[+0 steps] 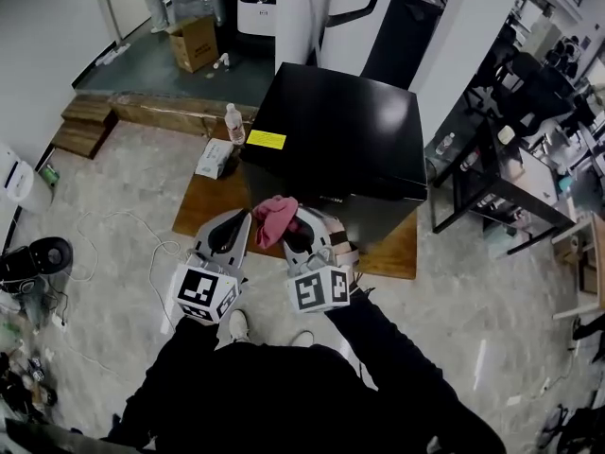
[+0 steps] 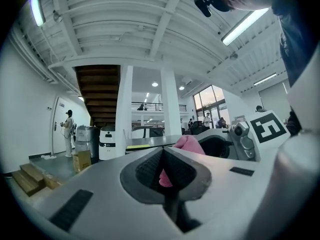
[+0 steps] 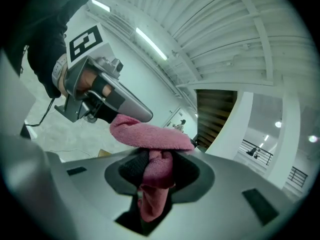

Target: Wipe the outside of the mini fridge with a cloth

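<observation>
The black mini fridge (image 1: 340,126) stands on a low wooden board (image 1: 210,208), with a yellow label on its top. In front of its near left corner I hold both grippers close together and tilted upward. A bunched pink cloth (image 1: 274,218) sits between their tips. My right gripper (image 1: 295,227) is shut on the cloth (image 3: 150,136), which hangs down through its jaws (image 3: 156,159). My left gripper (image 1: 242,223) is shut too, and a bit of the pink cloth (image 2: 164,176) is pinched between its pads (image 2: 162,156). The cloth does not touch the fridge.
A water bottle (image 1: 234,123) and a white packet (image 1: 215,157) lie left of the fridge. A black table (image 1: 473,178) stands close on its right. A cardboard box (image 1: 194,43) and wooden steps (image 1: 85,121) are further back left. A cable (image 1: 123,244) runs over the floor.
</observation>
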Tool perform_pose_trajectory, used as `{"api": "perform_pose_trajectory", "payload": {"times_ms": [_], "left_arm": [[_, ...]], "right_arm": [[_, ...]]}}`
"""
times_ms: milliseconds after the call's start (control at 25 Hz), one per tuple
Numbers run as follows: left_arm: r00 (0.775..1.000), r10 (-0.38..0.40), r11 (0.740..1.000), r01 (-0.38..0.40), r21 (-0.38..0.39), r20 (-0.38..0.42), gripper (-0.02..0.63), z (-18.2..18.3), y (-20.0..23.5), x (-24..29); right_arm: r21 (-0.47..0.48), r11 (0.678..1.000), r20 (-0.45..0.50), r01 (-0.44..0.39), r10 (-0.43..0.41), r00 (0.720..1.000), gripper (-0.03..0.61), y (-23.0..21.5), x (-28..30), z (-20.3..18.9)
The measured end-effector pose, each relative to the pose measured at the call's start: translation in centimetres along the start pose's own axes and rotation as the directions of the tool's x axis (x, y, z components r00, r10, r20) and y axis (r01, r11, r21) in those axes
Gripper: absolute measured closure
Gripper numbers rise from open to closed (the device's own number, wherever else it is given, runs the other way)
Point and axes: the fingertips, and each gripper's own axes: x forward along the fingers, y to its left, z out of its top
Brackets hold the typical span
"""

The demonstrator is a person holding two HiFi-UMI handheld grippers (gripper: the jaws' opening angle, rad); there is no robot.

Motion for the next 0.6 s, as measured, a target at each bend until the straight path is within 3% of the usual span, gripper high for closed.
{"api": "perform_pose_trajectory", "payload": {"times_ms": [360,600], "left_arm": [[0.994,-0.11,0.993,0.111,-0.042,0.011,0.607,-1.8,6.1,0.2],[0.98,-0.197,0.977,0.198,-0.078,0.024,0.607,-3.0,9.3,1.4]], "right_arm": [[-0.084,0.995,-0.151,0.045,-0.058,0.987,0.445,1.4,7.6,-0.8],[-0.135,0.986,-0.258,0.101,-0.133,0.957,0.445,1.3,10.8,-2.0]]}}
